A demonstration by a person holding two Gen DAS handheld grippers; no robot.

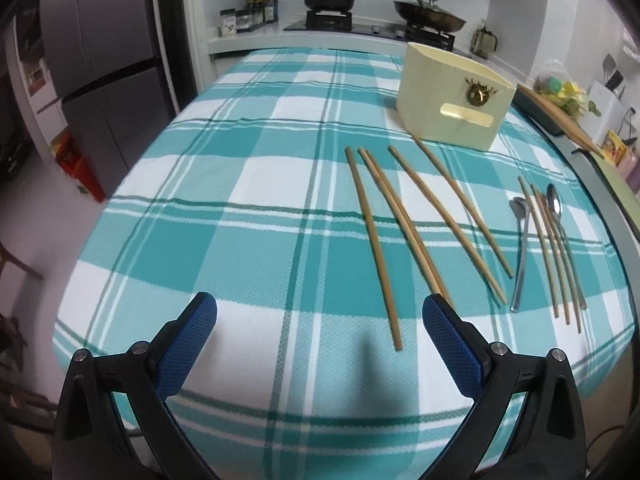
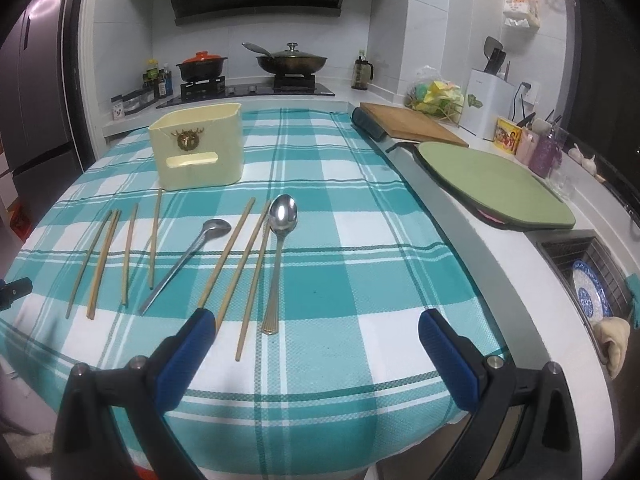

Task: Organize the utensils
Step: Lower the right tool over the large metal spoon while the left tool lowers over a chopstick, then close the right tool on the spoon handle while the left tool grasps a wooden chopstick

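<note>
Above the near edge of the bench (image 2: 360,184), the left gripper (image 1: 320,312) and right gripper (image 2: 316,320) both hung released and empty. Beyond them, chopsticks (image 1: 374,236) and two spoons (image 2: 282,220) lay loose on the cloth; the holder (image 2: 200,148) stood farther back.

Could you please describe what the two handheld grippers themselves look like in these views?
The left gripper and the right gripper look alike: black plastic linkage arms with silver round pivot pins, each ending in two fingers with blue textured pads. No cables, markings, hands or sleeves show.
</note>
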